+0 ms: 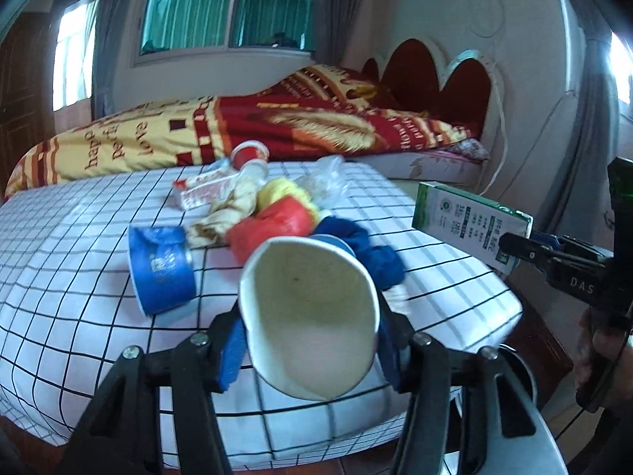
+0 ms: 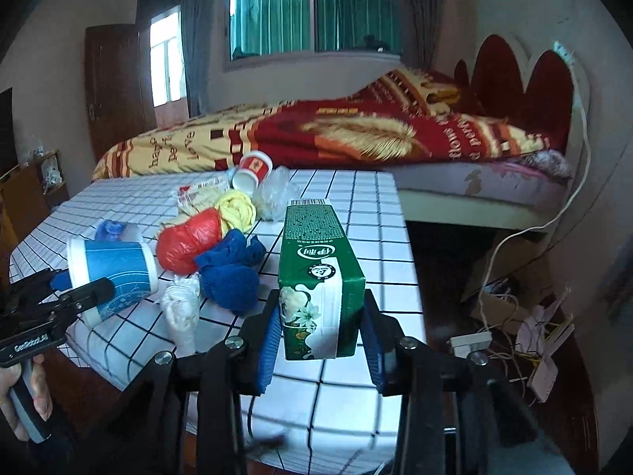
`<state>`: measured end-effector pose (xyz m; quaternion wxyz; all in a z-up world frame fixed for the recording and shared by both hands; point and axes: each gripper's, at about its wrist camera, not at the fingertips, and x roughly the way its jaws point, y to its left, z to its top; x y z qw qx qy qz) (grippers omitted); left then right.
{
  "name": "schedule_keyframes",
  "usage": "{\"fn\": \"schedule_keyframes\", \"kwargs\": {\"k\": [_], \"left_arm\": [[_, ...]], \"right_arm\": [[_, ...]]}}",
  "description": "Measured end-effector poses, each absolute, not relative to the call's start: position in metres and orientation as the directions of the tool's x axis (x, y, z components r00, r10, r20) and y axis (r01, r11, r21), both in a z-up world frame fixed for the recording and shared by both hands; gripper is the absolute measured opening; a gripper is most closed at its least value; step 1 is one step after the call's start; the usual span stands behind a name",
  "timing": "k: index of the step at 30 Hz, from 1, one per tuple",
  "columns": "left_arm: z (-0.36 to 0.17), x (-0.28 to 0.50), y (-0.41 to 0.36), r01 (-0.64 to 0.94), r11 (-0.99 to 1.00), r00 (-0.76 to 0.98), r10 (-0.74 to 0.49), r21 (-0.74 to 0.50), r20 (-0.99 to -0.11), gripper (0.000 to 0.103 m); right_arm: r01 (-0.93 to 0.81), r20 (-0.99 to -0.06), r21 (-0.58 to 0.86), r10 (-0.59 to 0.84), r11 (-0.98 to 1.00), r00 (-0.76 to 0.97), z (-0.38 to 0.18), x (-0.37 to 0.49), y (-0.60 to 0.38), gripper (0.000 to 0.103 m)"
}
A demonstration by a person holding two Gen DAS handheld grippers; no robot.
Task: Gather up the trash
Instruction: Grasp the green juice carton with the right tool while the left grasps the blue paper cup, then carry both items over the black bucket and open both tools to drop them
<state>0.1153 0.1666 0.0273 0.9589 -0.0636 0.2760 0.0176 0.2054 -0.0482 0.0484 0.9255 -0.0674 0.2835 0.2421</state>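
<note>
Left claw [image 1: 312,340] clamps paper cup [image 1: 312,316]; right claw [image 2: 322,340] clamps carton [image 2: 316,285].

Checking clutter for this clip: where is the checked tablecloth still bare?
Bare: the checked tablecloth right of the blue cloth, out to its edge, and the near left corner beyond the lying blue cup. Crowded: the middle, around the red bag.

A cup [image 1: 162,269] lies on the desk [image 1: 79,237] at frame left; bags [image 1: 273,225] are piled mid-frame, the bed [image 1: 277,126] behind.
</note>
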Motion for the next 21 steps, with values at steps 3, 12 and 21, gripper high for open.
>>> {"fn": "schedule_keyframes", "kwargs": {"k": [3,12,21], "left_arm": [[0.035,0.110,0.149,-0.028,0.994,0.855,-0.033,-0.109,-0.518,0.057],[0.039,0.102,0.079,0.141,0.984,0.838,-0.179,-0.113,-0.516,0.056],[0.024,0.104,-0.008,0.337,0.935,0.754,-0.337,-0.109,-0.564,0.056]], "right_arm": [[-0.461,-0.536,0.002,0.390,0.888,0.749,0.060,0.187,-0.071,0.040],[-0.362,-0.552,-0.032,0.285,0.932,0.784,0.063,0.142,-0.155,0.040],[-0.248,-0.628,-0.007,0.188,0.969,0.755,0.029,0.122,-0.236,0.040]]}}
